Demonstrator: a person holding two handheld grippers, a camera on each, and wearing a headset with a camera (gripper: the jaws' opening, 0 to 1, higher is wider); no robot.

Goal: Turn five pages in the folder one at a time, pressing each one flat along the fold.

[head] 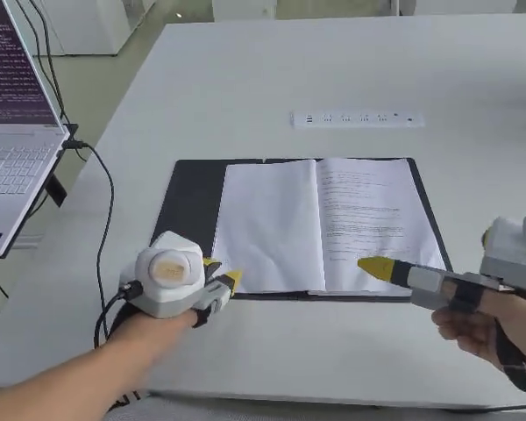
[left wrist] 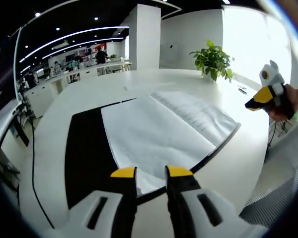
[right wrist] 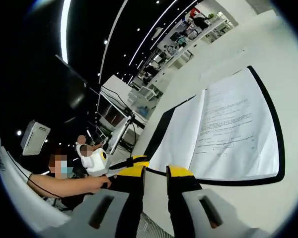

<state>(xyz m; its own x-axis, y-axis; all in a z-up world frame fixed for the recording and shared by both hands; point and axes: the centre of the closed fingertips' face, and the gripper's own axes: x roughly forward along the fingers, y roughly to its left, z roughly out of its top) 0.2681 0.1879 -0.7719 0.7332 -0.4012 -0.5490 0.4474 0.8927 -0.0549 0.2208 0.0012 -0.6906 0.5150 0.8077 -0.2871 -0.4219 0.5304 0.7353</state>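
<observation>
A black folder [head: 188, 197] lies open on the white table. Its left page [head: 267, 224] is blank and its right page [head: 368, 215] carries printed text; both lie flat. My left gripper [head: 228, 281] rests at the folder's near edge by the blank page's lower left corner, jaws nearly together with nothing between them. In the left gripper view that gripper [left wrist: 151, 173] points across the blank page [left wrist: 154, 134]. My right gripper [head: 373, 267] hovers over the printed page's lower edge, its yellow tips together and empty. In the right gripper view it [right wrist: 155, 171] sits just off the folder's near edge [right wrist: 238, 181].
An open laptop [head: 13, 132] stands at the far left, with a black cable [head: 105, 202] running down past the folder. A white power strip [head: 358, 118] lies behind the folder. A potted plant [left wrist: 213, 62] stands beyond the table. The table's near edge is close under both hands.
</observation>
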